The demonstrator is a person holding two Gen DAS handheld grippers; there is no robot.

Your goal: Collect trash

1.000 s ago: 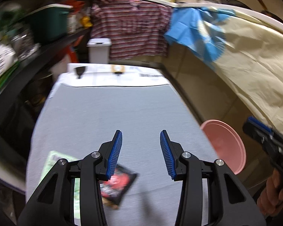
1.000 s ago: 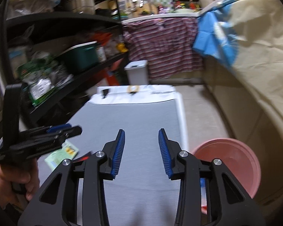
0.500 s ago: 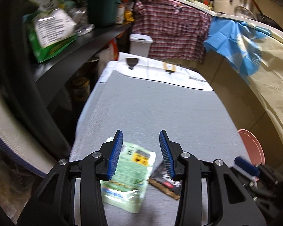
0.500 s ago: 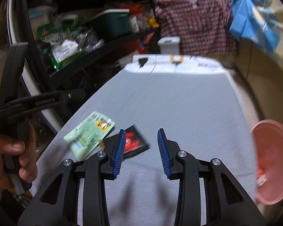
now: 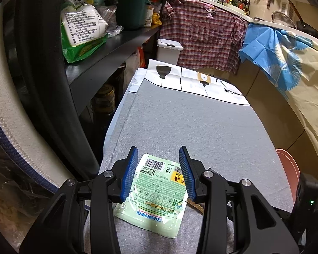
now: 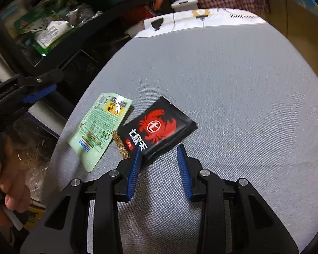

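Two flat wrappers lie side by side near the left edge of a grey-clothed table (image 5: 201, 127). My left gripper (image 5: 158, 169) hangs open just above the pale green wrapper (image 5: 156, 192), which shows between its blue pads; the pads do not press on it. In the right wrist view the black wrapper with a red print (image 6: 156, 129) lies just beyond my right gripper (image 6: 159, 154), open, its fingertips at the wrapper's near edge. The green wrapper (image 6: 99, 127) lies left of it. My left gripper (image 6: 50, 83) and the hand (image 6: 8, 182) holding it show at the far left.
A black shelf (image 5: 108, 48) loaded with bags runs close along the table's left side. A white lidded bin (image 5: 169, 50) stands beyond the far end, under a checked cloth (image 5: 203, 33). A pink basin (image 5: 288, 169) sits below the right edge.
Both grippers swung left and sank toward the wrappers. The left one now hangs over the green wrapper. The right one dropped close to the black wrapper. Jaw gaps look unchanged.
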